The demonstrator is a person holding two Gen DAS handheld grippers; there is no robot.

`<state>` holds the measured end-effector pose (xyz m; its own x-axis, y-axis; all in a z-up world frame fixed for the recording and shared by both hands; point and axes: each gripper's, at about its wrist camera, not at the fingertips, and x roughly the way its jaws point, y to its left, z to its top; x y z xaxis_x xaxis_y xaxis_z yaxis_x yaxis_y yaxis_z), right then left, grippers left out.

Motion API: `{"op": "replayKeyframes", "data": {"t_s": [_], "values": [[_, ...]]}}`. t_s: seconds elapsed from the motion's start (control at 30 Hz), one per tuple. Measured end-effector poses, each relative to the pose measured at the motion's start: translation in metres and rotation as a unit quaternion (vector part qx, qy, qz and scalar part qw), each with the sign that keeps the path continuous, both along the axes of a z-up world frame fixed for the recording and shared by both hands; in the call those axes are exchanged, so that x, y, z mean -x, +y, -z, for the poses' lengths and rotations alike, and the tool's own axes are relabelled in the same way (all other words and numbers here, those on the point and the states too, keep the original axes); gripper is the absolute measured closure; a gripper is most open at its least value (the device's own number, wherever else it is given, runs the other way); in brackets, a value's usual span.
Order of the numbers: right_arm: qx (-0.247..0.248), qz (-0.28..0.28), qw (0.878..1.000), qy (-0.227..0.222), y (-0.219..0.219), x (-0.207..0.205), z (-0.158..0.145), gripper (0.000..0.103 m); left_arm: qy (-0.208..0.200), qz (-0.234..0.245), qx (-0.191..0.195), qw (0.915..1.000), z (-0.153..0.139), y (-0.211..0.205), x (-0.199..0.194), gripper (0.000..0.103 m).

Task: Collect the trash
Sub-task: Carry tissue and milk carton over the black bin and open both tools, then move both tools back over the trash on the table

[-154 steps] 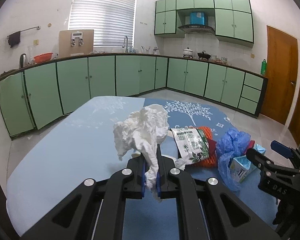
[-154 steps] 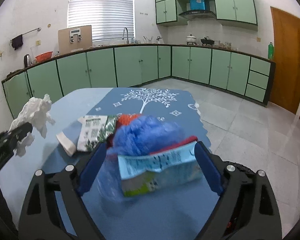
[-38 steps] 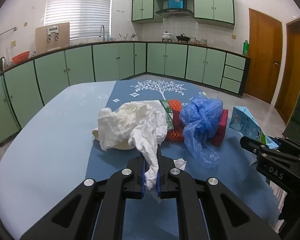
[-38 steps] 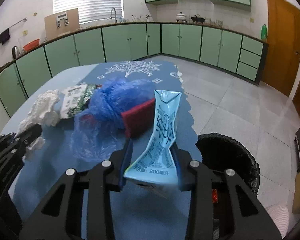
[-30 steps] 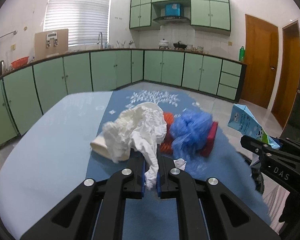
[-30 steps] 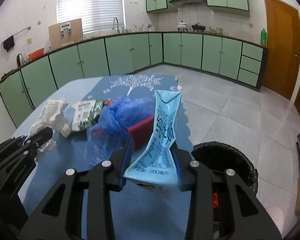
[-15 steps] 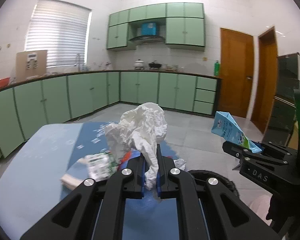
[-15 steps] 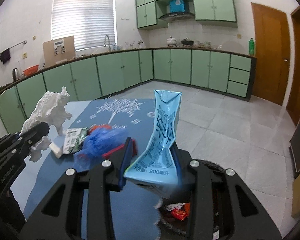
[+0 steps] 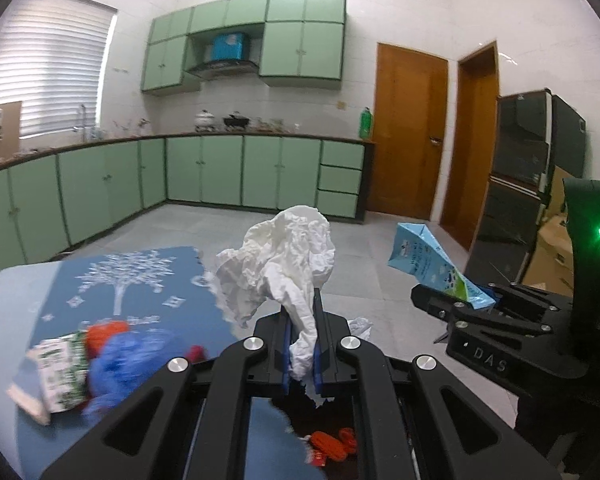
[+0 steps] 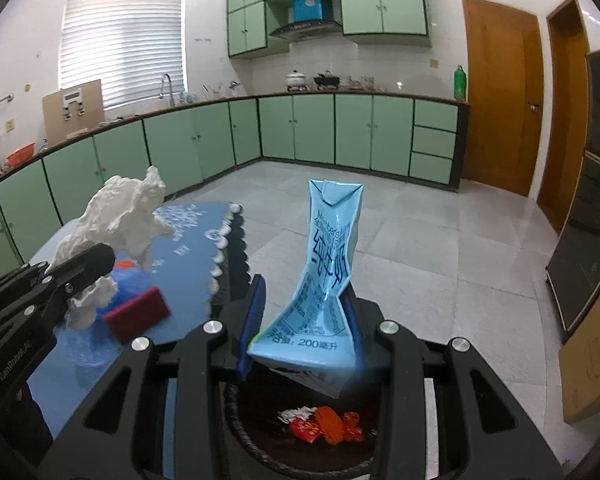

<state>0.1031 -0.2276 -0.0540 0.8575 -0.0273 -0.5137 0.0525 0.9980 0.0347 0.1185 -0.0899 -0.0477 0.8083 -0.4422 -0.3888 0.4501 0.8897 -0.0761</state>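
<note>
Both grippers hover over the trash bin (image 10: 260,446), a dark bin beside the table (image 9: 16,292) with red wrappers (image 10: 324,424) already at its bottom. Left gripper (image 9: 301,344): jaws nearly shut, pinching the tail of a crumpled white tissue (image 9: 278,260); the bulk of the wad stands above the fingers. Right gripper (image 10: 300,320): clamped on a crushed light-blue milk carton (image 10: 324,280), carton upright and bent at its middle. Risks, as judged: the tissue is light and held only by a thin strip, so on release it may cling to a pad or drift onto the floor. The carton leans past the jaws; opened off-centre, it could strike the rim and bounce out. The grippers sit near each other and might collide. A blue plastic bag (image 9: 120,364), red sponge (image 10: 138,314) and green-white packet (image 9: 58,376) remain on the table.
</note>
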Motion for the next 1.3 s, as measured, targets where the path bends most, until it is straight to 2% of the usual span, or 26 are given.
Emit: {"op": "replayKeyframes", "data": {"t_s": [0.17,0.6,0.67,0.7,0.73,0.9,1.03,1.13,1.3], "values": [[0.002,0.014,1.0,0.023,-0.024,-0.015,0.022,0.068,0.019,0.017,-0.008,0.9997,0.018,-0.031,-0.02,0.095],[-0.025,0.033,0.995,0.093,-0.066,-0.061,0.082,0.068,0.075,0.039,-0.033,0.9959,0.063,-0.071,-0.067,0.094],[-0.021,0.037,0.994,0.097,-0.066,-0.064,0.087,0.063,0.082,0.04,-0.031,0.9954,0.066,-0.073,-0.072,0.09],[-0.018,0.04,0.994,0.099,-0.066,-0.067,0.087,0.047,0.084,0.041,-0.031,0.9951,0.067,-0.073,-0.073,0.082],[-0.019,0.039,0.994,0.098,-0.067,-0.068,0.088,0.042,0.087,0.042,-0.031,0.9949,0.068,-0.073,-0.075,0.073],[-0.011,0.051,0.994,0.096,-0.068,-0.068,0.088,0.032,0.086,0.036,-0.022,0.9954,0.066,-0.067,-0.075,0.056],[-0.01,0.069,0.994,0.08,-0.068,-0.058,0.081,0.016,0.075,0.031,-0.012,0.9966,0.057,-0.055,-0.07,0.043],[-0.014,0.069,0.995,0.068,-0.068,-0.05,0.073,0.012,0.061,0.023,-0.005,0.9978,0.046,-0.042,-0.063,0.036],[-0.014,0.066,0.997,0.042,-0.057,-0.038,0.051,0.012,0.036,-0.004,0.0,0.9993,0.025,-0.009,-0.049,0.034]]}}
